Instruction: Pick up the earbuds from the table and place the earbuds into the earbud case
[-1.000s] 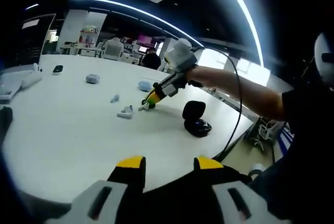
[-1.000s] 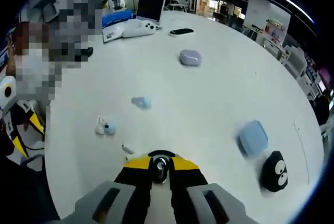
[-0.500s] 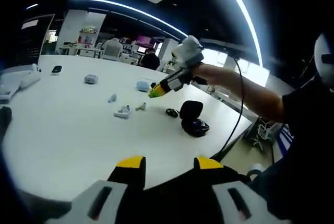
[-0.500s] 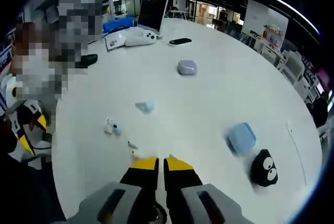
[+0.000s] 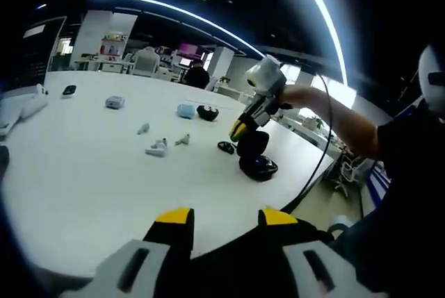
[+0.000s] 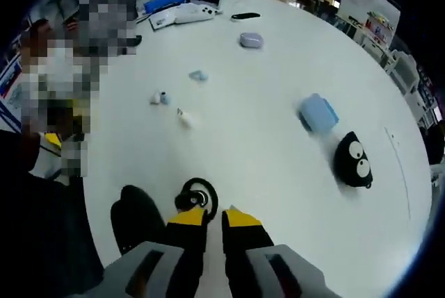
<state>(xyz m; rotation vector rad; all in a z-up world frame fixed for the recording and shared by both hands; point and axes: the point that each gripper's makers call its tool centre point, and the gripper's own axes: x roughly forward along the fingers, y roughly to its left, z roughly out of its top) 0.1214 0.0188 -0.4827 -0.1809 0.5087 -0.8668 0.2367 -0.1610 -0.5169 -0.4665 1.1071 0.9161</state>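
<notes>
A black earbud with a ring-shaped hook lies on the white table, just ahead of my right gripper. The gripper's jaws are shut with nothing between them. The open black earbud case sits to the left of the jaws. In the left gripper view, the right gripper hangs a little above the black earbud and the case, held by a person's hand. My left gripper is open and empty, short of the table's near edge. White earbuds lie mid-table.
A blue case, a black round pouch with eyes, a grey case and a small blue piece are spread over the table. White earbuds lie left of centre. A phone and white devices sit at the far edge.
The right gripper held the black earbud one second ago. The earbud now lies on the table beside the case. The gripper rose and moved over to the case.
</notes>
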